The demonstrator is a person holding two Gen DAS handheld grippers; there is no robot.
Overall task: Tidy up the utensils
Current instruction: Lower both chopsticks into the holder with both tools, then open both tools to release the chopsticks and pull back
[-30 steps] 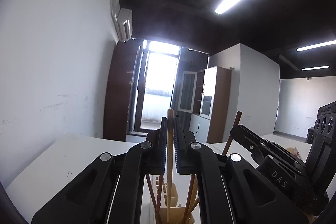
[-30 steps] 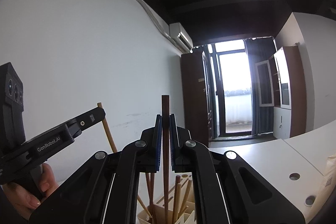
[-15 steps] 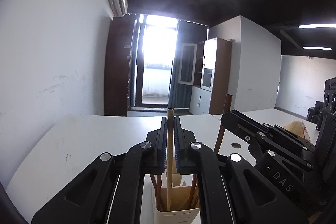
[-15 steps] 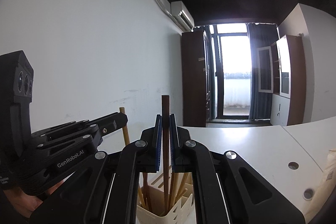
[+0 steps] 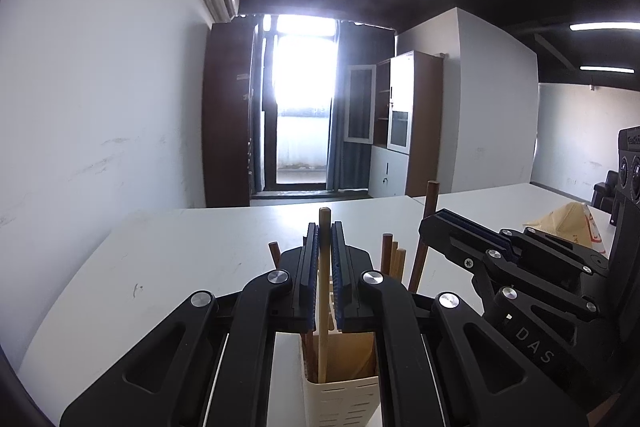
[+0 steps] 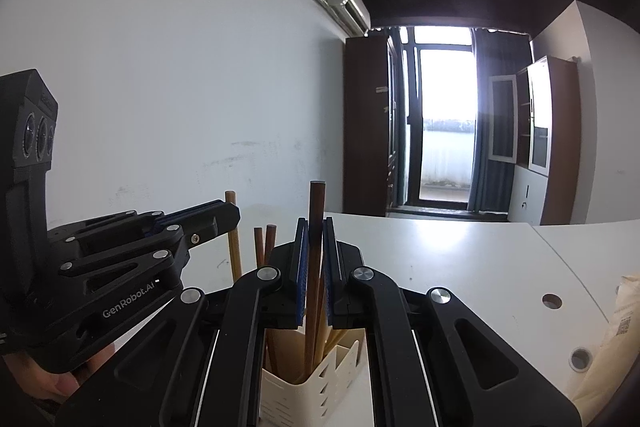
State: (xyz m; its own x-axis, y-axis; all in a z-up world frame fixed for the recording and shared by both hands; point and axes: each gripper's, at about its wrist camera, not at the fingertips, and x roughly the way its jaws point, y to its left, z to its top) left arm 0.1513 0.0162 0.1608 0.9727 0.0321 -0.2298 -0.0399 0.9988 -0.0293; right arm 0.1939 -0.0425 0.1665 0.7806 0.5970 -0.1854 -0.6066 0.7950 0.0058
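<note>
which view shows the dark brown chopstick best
The right wrist view: the dark brown chopstick stands centred, clamped in the right gripper, its lower end inside the cream utensil holder. The left wrist view shows only part of its shaft at the side, crossed by that gripper's jaws.

Directly under both tools stands the cream slotted holder [image 5: 340, 393], its slots crowded with upright chopsticks [image 5: 391, 259] that rise just beside the left tool [image 5: 325, 227] tips. The right tool [image 6: 315, 223] sits close on the left tool's right side, so the gap between the two is narrow. Left of the left tool the white surface [image 5: 192, 247] lies bare up to the wall. Ahead of both tools the surface is open. Right of the right tool lies a tan paper bag [image 6: 616, 347].
</note>
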